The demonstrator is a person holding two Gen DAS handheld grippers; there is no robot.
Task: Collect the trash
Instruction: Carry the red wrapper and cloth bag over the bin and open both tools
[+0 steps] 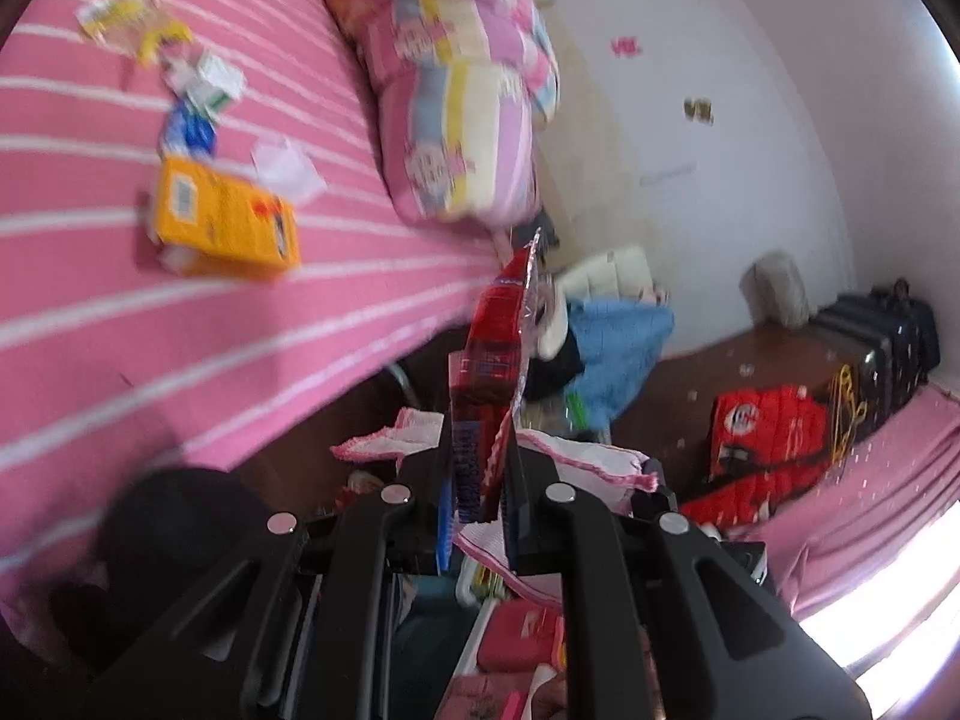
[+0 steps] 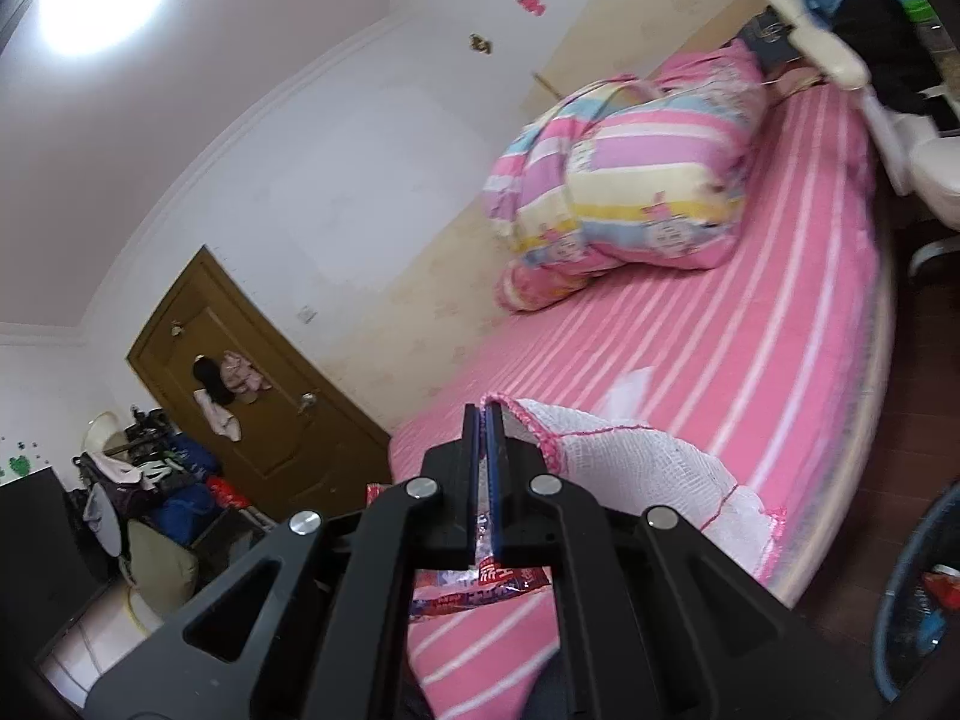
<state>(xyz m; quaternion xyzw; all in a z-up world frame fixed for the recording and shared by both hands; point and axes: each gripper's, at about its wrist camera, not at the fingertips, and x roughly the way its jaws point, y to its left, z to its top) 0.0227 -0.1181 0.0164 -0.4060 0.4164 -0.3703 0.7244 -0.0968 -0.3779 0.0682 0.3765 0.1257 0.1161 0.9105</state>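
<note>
Left gripper (image 1: 477,450) clamped on a red snack wrapper (image 1: 495,336), jaws nearly together with the foil pinched between them and the wrapper standing up past the fingertips. Behind the fingers, a white mesh bag with pink trim (image 1: 588,456), hanging open beside the bed (image 1: 90,324).

On the pink striped bed, in the left wrist view, more trash well apart from the gripper: an orange carton (image 1: 225,219) lying on its side, a crumpled clear plastic piece (image 1: 285,168) just beside it, a blue packet (image 1: 189,129), a white and green scrap (image 1: 210,81), a yellow wrapper (image 1: 135,24) farther up. A rolled pink patterned quilt (image 1: 462,96) near the wall. Red bag (image 1: 765,438) on the floor to the right.

Right gripper (image 2: 485,414) fully closed on the pink-trimmed rim of the same mesh bag (image 2: 630,468), blue pads pressed together with the edge between them. Red printed wrapper (image 2: 480,591) visible under the gripper body, over the bed edge (image 2: 660,324). Blue bin (image 2: 918,594) at lower right, on the floor, with trash inside. Brown door (image 2: 252,396) at the far wall. Both views blurred.
</note>
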